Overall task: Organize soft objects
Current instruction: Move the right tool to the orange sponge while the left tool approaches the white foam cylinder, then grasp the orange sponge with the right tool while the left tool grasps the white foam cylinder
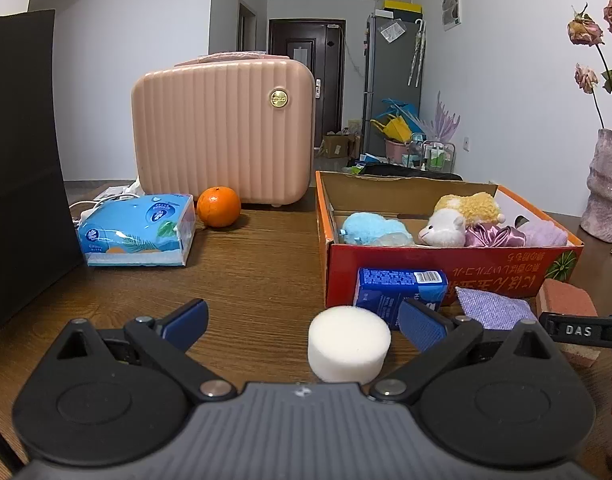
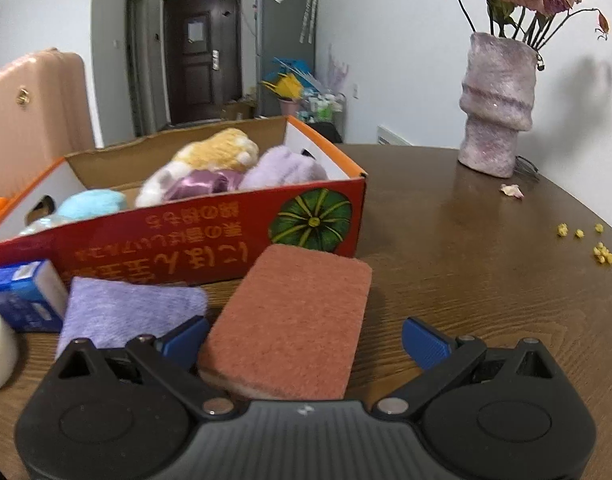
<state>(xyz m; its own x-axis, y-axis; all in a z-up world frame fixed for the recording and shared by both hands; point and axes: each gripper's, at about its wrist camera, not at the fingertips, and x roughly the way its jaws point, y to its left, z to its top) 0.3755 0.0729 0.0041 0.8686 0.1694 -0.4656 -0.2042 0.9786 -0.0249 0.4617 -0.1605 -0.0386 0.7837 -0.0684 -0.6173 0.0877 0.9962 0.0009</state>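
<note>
Left tongs (image 1: pixel 304 322) apart, white sponge (image 1: pixel 349 343) between; right tongs (image 2: pixel 306 340) apart around pink sponge (image 2: pixel 292 320); box (image 2: pixel 210 236) at 11 o'clock on desk (image 2: pixel 466 264)

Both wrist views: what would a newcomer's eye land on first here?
The red box of plush toys on the table's right side stands out first, with the pink case behind an orange further left. Up close, the open left gripper has a white foam puck between its fingers, and the open right gripper frames a reddish sponge.
</note>
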